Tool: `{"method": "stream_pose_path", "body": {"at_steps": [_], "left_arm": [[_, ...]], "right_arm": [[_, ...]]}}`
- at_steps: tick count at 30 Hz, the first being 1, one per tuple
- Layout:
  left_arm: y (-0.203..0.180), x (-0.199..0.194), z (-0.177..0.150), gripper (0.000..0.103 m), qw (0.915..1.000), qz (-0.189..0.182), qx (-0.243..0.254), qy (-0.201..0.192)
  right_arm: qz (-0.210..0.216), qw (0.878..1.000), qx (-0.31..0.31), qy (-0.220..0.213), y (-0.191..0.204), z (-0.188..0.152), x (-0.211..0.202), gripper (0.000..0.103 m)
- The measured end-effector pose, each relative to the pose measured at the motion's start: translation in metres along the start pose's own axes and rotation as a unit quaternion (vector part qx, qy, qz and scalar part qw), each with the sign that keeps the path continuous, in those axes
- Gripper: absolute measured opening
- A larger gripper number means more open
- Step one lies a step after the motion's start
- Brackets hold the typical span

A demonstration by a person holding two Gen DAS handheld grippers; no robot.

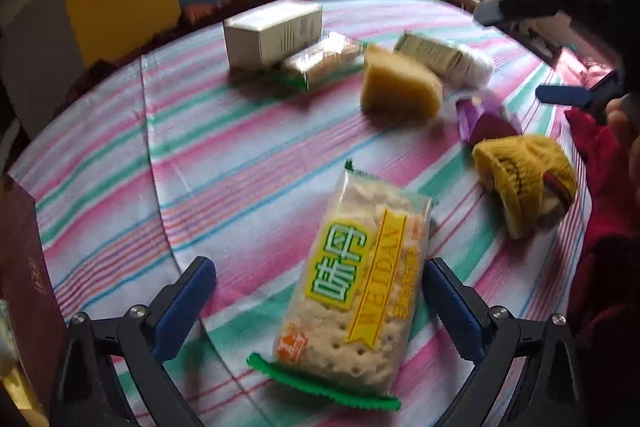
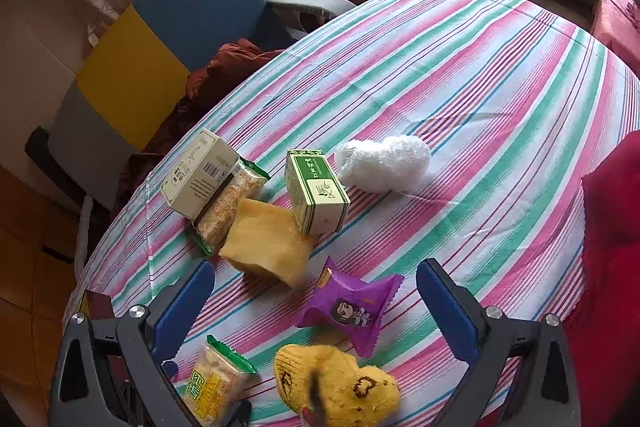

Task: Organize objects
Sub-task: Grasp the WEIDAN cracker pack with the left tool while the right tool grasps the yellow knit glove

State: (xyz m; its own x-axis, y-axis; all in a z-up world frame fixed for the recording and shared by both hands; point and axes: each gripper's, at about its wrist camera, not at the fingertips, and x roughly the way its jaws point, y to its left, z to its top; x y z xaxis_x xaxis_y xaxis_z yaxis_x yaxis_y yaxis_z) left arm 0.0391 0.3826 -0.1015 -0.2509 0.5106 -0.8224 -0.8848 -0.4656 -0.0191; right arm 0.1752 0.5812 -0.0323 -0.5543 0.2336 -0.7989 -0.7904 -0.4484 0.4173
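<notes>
The left gripper [image 1: 320,303] is wide open, and the cracker pack [image 1: 356,303] lies flat on the striped cloth [image 1: 224,163] between its two blue fingers [image 1: 184,303]. Neither finger touches the pack; there is a gap on each side, a bigger one on the left. The pack's green lower edge is near the bottom of the view, its top end points away from the gripper.

The right gripper [image 2: 316,311] is open too and holds nothing. The purple packet [image 2: 352,311] lies on the cloth between its fingers, not touched. The yellow knitted item [image 2: 340,387] is just below the packet, near the bottom edge.

Further away are the sponge [image 2: 268,243], a white box [image 2: 196,175] with a second cracker pack [image 2: 232,207] leaning at it, a green box [image 2: 316,191] and a white plastic bundle [image 2: 384,163]. The sponge touches the second pack and the green box
</notes>
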Motion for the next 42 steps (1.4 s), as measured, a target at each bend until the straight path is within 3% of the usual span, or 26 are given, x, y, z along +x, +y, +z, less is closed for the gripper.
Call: {"method": "stream_pose_path", "body": {"at_steps": [12,17,23,25,29,34,38,42], "left_arm": [[0.009,0.003,-0.002,0.103,0.9999,-0.009,-0.011,-0.006],[0.003,0.001,0.003,0.102,0.9999,0.011,-0.006,-0.005],[-0.005,-0.002,-0.001,0.090,0.9997,0.007,0.014,-0.017],[-0.002,-0.005,-0.003,0.082,0.9996,0.003,0.013,-0.024],[-0.002,-0.011,-0.009,0.066,0.9992,0.001,0.019,-0.036],[0.005,-0.018,-0.016,0.052,0.9991,-0.006,0.010,-0.042],[0.009,-0.023,-0.022,0.049,0.9990,-0.008,0.003,-0.043],[0.012,-0.030,-0.031,0.049,0.9989,-0.009,0.002,-0.045]], "right_arm": [[-0.013,1.000,-0.008,0.013,0.004,-0.002,0.005,0.103],[-0.024,1.000,-0.009,0.015,0.004,-0.003,0.007,0.103],[-0.034,0.999,-0.011,0.017,0.004,-0.004,0.008,0.103],[-0.039,0.999,-0.013,0.023,0.005,-0.005,0.010,0.103],[-0.105,0.991,-0.036,0.080,0.011,-0.014,0.027,0.103],[-0.122,0.984,-0.073,0.108,0.028,-0.027,0.022,0.103],[-0.134,0.978,-0.088,0.133,0.033,-0.044,0.024,0.103],[-0.156,0.970,-0.112,0.146,0.044,-0.057,0.033,0.084]]}}
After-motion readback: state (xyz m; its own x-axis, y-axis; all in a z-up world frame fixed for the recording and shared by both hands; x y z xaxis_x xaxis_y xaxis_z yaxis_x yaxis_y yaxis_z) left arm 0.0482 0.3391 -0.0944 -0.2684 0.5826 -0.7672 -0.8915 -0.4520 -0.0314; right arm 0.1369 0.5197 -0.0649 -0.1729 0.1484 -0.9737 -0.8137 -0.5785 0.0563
